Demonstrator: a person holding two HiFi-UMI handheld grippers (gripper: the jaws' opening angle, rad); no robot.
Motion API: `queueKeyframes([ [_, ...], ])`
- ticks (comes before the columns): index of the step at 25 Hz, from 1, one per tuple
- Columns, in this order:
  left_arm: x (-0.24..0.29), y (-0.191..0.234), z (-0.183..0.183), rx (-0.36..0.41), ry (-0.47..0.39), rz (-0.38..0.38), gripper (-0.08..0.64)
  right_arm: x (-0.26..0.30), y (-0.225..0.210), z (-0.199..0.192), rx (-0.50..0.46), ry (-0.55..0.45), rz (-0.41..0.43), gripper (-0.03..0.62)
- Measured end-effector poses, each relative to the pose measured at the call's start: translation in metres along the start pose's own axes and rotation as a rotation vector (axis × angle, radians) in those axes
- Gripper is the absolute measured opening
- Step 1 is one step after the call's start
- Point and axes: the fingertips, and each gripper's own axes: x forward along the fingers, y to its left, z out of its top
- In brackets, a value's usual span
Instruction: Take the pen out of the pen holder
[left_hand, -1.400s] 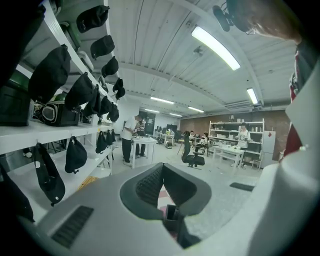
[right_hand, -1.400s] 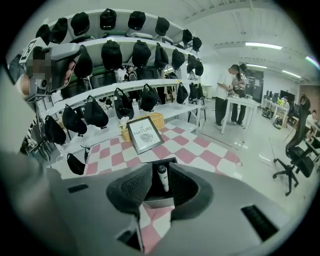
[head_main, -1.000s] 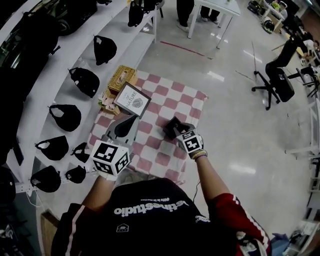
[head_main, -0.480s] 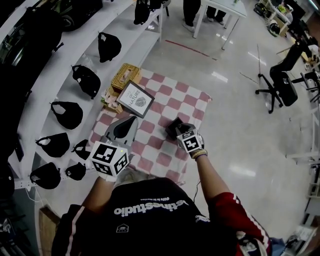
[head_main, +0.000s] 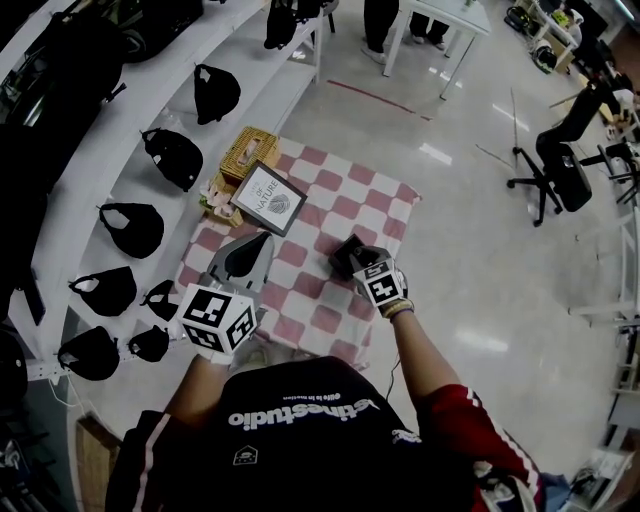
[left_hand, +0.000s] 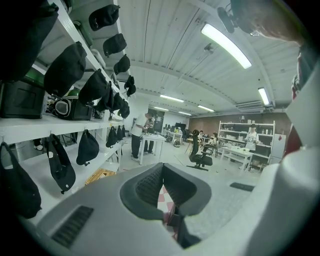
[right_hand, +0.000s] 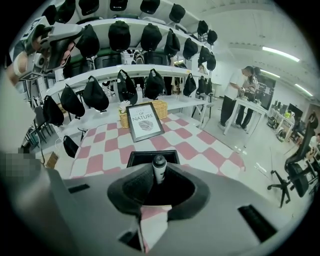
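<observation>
Your right gripper (right_hand: 159, 178) above the black square pen holder (right_hand: 136, 158) on the pink-and-white checked cloth (right_hand: 100, 145), jaws closed on the dark upright pen (right_hand: 159, 166) at the holder's mouth, your left gripper (left_hand: 162, 172) closed, empty, held clear.

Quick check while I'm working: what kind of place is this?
Probably a lab or workshop: white shelves hung with black caps, an office chair and a white table on an open floor, people at benches farther back.
</observation>
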Motion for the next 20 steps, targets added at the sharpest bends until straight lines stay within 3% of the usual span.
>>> queueKeyframes([
  [11,-0.012,0.010,0.008,-0.037,-0.050,-0.013,0.005,-0.022,0.006,0.022,0.003,-0.042,-0.030,0.081],
  [20,-0.021,0.001,0.013,-0.030,-0.059,-0.078,0.005,-0.057,0.018,0.047,0.051,-0.105,-0.079,0.081],
])
